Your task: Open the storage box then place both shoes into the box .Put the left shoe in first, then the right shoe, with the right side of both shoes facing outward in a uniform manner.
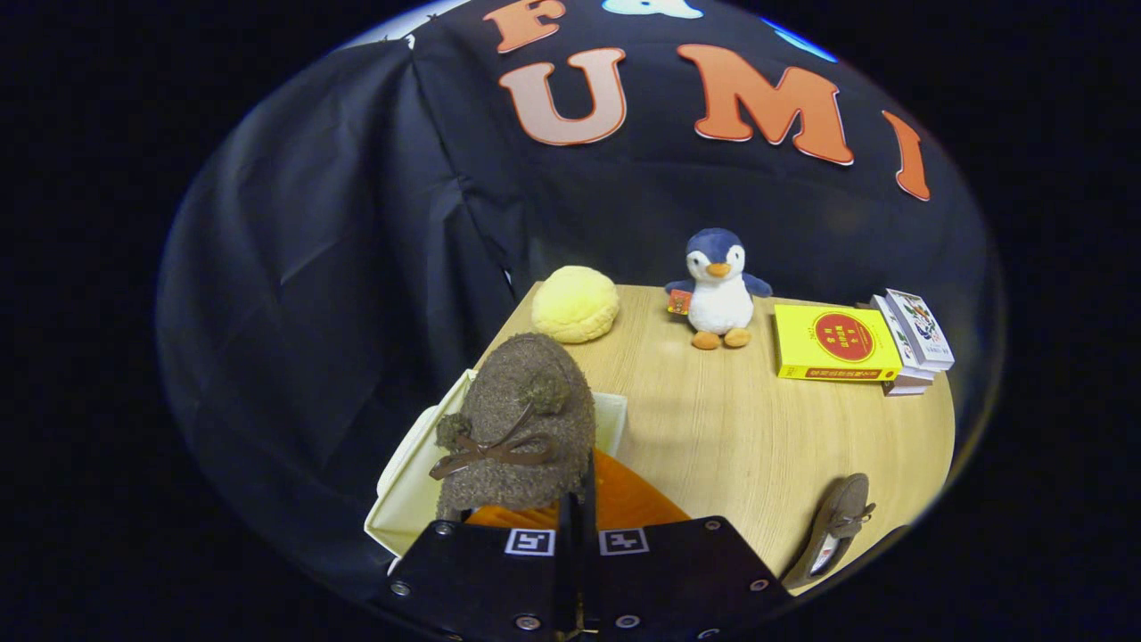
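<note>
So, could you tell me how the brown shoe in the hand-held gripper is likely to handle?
The brown fuzzy shoe looks soft and probably light. Pinched by its edge in the hand-held gripper, it hangs over the storage box, so it may flop or swing.

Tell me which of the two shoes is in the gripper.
The brown fuzzy shoe with the bow, held up over the open box; the gripper is shut on it. The other shoe lies on the table, off to the right.

Just ahead of the tongs, a brown fuzzy shoe with an orange sole, over a cream storage box. Beyond them: pale-wood surface, yellow bun-like plush, navy-white penguin, yellow book, perhaps red-sealed.
</note>
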Available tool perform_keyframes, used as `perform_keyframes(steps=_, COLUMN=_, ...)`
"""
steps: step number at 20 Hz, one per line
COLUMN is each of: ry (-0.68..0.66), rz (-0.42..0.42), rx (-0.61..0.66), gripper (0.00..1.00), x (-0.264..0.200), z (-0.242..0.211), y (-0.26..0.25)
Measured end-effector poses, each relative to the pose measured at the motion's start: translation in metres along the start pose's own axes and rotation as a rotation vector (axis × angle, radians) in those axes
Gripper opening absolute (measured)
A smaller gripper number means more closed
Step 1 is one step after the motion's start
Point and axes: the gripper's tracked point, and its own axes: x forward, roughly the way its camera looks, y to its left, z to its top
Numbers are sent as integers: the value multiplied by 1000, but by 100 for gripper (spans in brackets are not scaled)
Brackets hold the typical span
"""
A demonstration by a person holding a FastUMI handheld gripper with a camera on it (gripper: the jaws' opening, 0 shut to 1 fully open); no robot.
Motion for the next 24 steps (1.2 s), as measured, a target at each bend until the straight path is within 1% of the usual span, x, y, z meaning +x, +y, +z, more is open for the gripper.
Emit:
perform_keyframes(steps=5, ry=110, rz=8, rx=-32, gripper=4, x=36, z=-28, y=36)
perform_keyframes(steps=10, ry=224, rz=-18, rx=-37, gripper=4, x=70, z=-57, y=51)
perform_keyframes(steps=12, ry=270, rz=-43, rx=-26, gripper=4, x=80, z=-68, y=52)
perform_keyframes(steps=19, ry=365, rz=-92, rx=17, gripper=4, x=115, z=-89, y=63)
perform_keyframes(steps=21, ry=390, rz=-102, rx=29, gripper=7, x=123, z=-96, y=67)
perform_keyframes(steps=22, ry=423, rz=-94, rx=43, gripper=9, x=126, z=-105, y=70)
perform_keyframes(steps=24, ry=487, rz=-43, rx=75, gripper=14, x=124, z=-120, y=83)
